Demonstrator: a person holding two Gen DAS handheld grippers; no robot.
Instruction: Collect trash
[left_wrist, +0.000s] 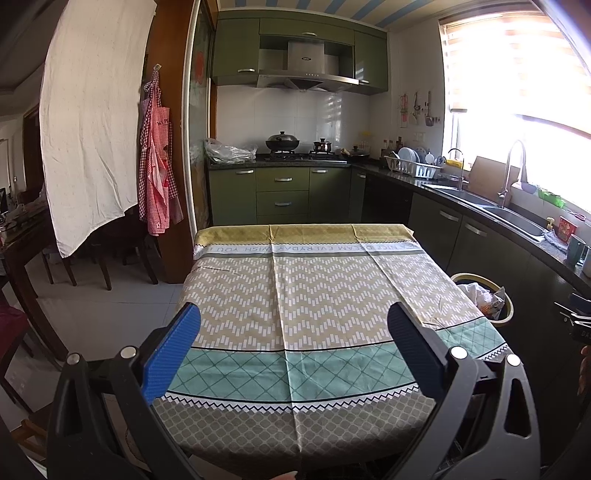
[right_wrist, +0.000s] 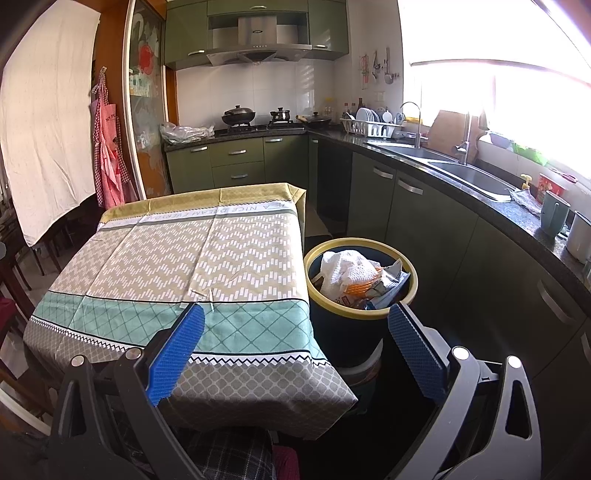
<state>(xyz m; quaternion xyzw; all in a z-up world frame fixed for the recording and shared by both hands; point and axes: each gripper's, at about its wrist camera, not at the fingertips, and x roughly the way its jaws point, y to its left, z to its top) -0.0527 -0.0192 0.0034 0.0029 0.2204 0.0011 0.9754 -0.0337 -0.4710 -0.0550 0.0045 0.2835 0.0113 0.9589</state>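
left gripper (left_wrist: 293, 325) fingers are being held wide apart, nothing between them, over the tabletop (left_wrist: 314, 280). right gripper (right_wrist: 295, 328) fingers are also being held apart, empty. the trash (right_wrist: 354, 277) is being contained in the bin (right_wrist: 410, 291), just ahead, between the right fingers.

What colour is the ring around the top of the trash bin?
Yellow, on a dark trash bin; the right wrist view shows its rim best.
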